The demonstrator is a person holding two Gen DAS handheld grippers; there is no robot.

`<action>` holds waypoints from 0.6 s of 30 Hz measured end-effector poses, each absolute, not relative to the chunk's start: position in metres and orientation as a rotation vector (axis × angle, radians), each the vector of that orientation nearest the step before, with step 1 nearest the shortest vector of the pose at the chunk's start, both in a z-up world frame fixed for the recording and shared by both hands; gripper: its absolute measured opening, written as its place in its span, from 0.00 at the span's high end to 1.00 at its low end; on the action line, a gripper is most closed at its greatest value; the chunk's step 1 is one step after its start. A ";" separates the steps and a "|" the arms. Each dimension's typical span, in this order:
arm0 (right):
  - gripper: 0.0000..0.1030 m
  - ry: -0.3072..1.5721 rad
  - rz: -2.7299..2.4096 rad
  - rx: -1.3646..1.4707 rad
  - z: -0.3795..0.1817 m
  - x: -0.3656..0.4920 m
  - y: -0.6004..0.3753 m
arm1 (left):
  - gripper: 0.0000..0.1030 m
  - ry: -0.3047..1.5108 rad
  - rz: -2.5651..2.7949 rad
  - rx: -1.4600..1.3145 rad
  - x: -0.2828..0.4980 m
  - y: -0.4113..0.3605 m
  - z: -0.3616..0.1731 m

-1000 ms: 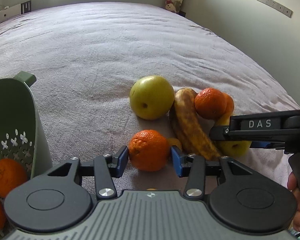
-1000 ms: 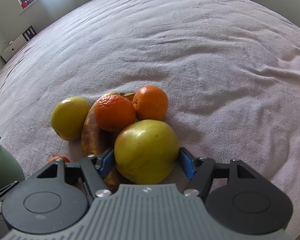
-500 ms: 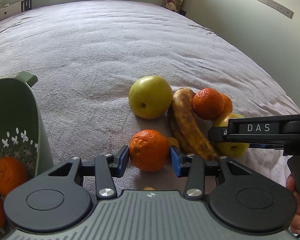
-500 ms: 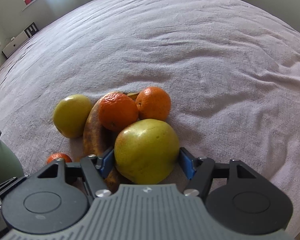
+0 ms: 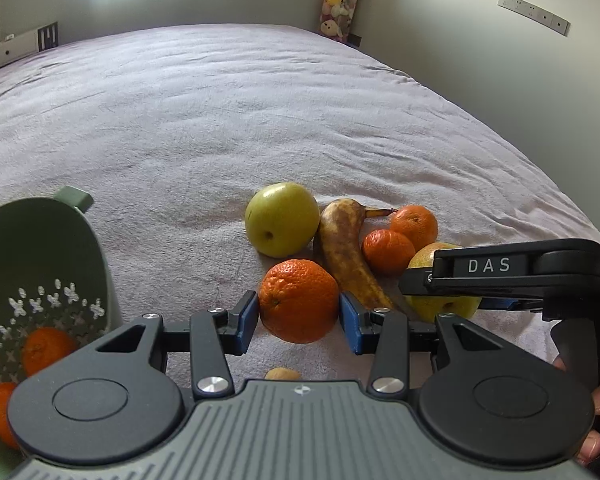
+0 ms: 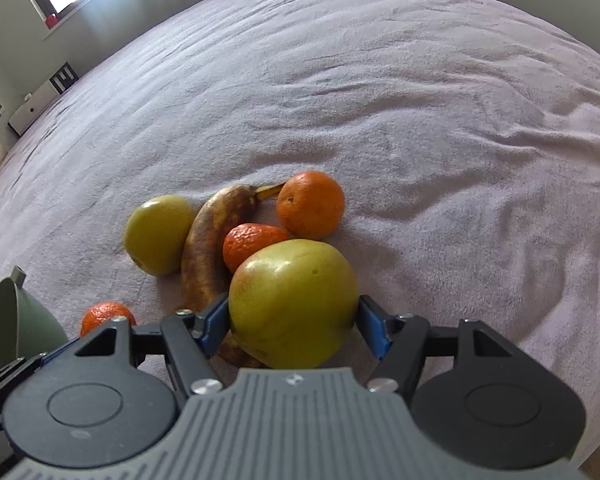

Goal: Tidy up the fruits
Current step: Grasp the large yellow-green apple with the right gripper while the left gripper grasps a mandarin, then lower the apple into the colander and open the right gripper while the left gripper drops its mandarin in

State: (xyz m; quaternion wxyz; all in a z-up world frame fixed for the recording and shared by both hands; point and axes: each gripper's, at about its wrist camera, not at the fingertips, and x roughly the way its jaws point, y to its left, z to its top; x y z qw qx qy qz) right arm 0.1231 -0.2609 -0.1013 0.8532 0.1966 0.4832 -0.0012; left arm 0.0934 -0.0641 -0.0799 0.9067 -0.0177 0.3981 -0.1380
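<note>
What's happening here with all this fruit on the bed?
A person is sorting fruit on a bed with a hand-held gripper in each hand. The left gripper is clamped on an orange, and the right gripper is clamped on a big yellow-green apple. A green basket to the left already holds two oranges. A second apple, a browned banana and two small oranges remain on the cover.

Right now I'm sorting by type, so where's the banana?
In the left wrist view the banana lies on the bedspread, right of centre, between the green apple and two mandarins.
</note>
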 end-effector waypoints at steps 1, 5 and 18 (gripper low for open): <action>0.37 1.022 -0.003 0.420 -0.102 0.122 -0.262 | 0.52 0.823 -0.283 -0.033 0.092 -0.064 -0.079; 0.37 1.035 -0.007 0.418 -0.105 0.117 -0.262 | 0.52 0.816 -0.280 -0.015 0.083 -0.064 -0.073; 0.37 0.952 0.072 0.435 -0.068 0.096 -0.256 | 0.52 0.767 -0.249 -0.011 0.058 -0.046 -0.036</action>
